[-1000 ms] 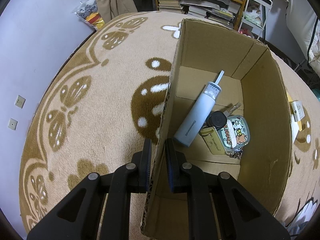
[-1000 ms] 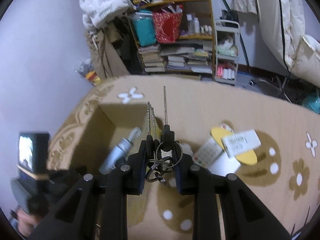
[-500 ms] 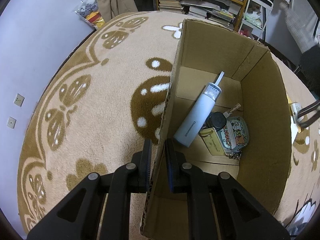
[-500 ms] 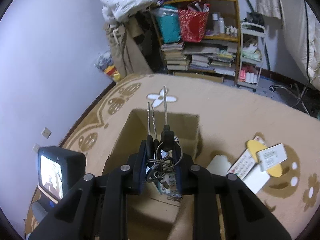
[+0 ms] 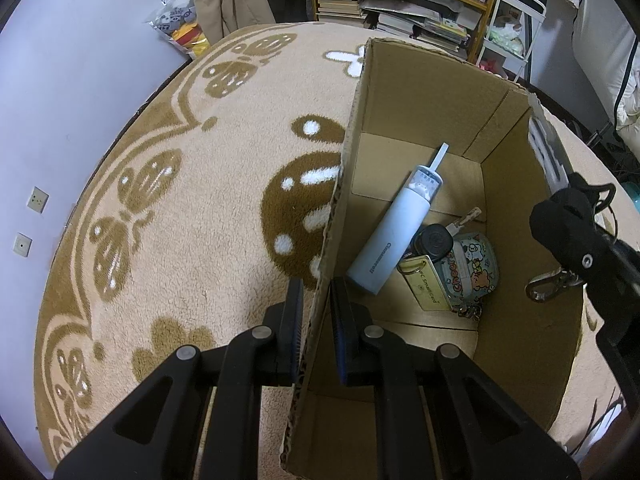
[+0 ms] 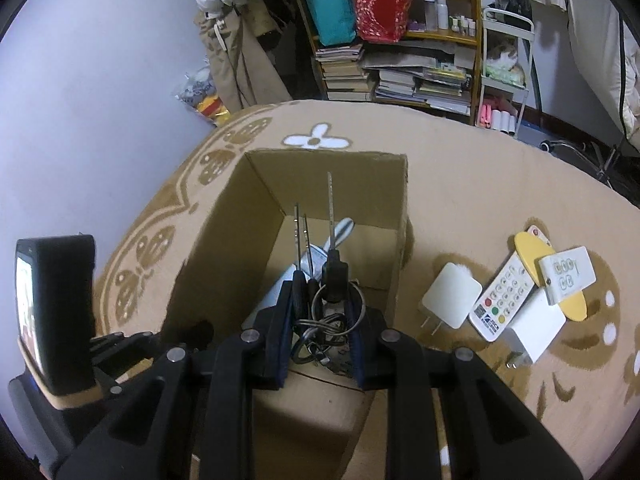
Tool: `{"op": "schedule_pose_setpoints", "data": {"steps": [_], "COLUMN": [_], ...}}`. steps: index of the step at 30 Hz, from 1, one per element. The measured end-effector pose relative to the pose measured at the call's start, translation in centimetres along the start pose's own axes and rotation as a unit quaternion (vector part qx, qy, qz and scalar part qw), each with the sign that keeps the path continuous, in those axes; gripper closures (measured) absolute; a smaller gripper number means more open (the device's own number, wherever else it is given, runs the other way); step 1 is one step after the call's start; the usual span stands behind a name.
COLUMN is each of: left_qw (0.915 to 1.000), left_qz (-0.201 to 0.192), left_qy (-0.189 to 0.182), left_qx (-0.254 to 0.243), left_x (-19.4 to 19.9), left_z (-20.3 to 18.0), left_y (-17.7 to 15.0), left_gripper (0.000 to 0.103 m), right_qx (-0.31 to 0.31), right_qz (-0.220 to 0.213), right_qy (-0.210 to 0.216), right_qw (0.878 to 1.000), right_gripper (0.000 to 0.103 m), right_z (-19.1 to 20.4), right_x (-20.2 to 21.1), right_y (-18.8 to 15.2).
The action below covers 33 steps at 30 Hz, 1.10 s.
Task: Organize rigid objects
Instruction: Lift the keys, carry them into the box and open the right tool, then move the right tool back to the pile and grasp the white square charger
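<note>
Keys (image 6: pixel 320 280) sit clenched in the right gripper (image 6: pixel 320 320) above the cardboard box (image 5: pixel 436 92), whose wall the left gripper (image 5: pixel 316 312) fingers pinch. Released carelessly, the dangling ring could snag a finger or miss the box. Inside, a tag (image 5: pixel 426 284) reads "NFC Smart Card" and a pouch (image 5: pixel 472 268) "Cheers".

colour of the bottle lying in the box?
Pale blue bottle, with darker lettering along its side. Clearest in the left wrist view, lying in the cardboard box.
</note>
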<state>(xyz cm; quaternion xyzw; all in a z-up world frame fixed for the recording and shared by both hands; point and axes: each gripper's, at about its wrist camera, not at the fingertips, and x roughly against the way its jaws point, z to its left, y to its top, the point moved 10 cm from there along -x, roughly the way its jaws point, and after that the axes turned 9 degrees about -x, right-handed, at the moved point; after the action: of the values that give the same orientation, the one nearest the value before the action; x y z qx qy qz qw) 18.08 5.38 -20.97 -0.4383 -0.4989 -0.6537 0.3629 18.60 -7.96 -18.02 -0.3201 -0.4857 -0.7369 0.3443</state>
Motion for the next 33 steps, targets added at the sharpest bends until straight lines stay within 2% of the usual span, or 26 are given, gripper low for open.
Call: {"op": "schedule_pose_setpoints", "data": {"steps": [8,18,20,21,22,27,29,31,33], "left_qw": [1.0000,1.0000,1.0000,1.0000,1.0000,1.0000,1.0000,1.0000,1.0000], "left_qz": [0.000,0.001,0.001,0.001,0.001,0.001,0.001,0.001,0.001], "left_qy": [0.000,0.000,0.000,0.000,0.001,0.000,0.000,0.000,0.000], "left_qx": [0.002,0.001,0.000,0.001,0.000,0.000,0.000,0.000,0.000], "left_x": [0.0,0.1,0.1,0.1,0.1,0.1,0.1,0.1,0.1], "left_z": [0.1,-0.1,-0.1,-0.1,-0.1,0.0,-0.1,0.0,0.0], "left_y": [0.0,0.0,0.0,0.0,0.0,0.0,0.0,0.0,0.0], "left_gripper": [0.091,0.091,0.091,0.091,0.091,0.091,0.091,0.091,0.091], "right_qx": [-0.011,-0.003,0.006,0.009,0.009,-0.002,-0.012,-0.027,-0.041], "right_qz": [0.011,-0.014,-0.021,-0.026,-0.034,-0.031,-0.029,-0.034,-0.047], "right_qy": [0.001,0.010,0.003,-0.001,-0.004,-0.020,-0.025,-0.025,-0.036], "right_qw": [1.000,1.000,1.000,1.000,0.999,0.999,0.999,0.999,0.997], "right_gripper": [0.076,0.076,0.067,0.054,0.046,0.045,0.037,0.022,0.013], "right_z": [-0.8,-0.5,-0.5,-0.7,-0.9,-2.9,-4.1,-5.5,-7.3], "right_x": [-0.4,1.9,2.5,2.9,3.3,3.3,3.2,3.3,3.5], "right_y": [-0.6,0.9,1.5,1.9,2.4,3.8,4.3,4.8,5.5]}}
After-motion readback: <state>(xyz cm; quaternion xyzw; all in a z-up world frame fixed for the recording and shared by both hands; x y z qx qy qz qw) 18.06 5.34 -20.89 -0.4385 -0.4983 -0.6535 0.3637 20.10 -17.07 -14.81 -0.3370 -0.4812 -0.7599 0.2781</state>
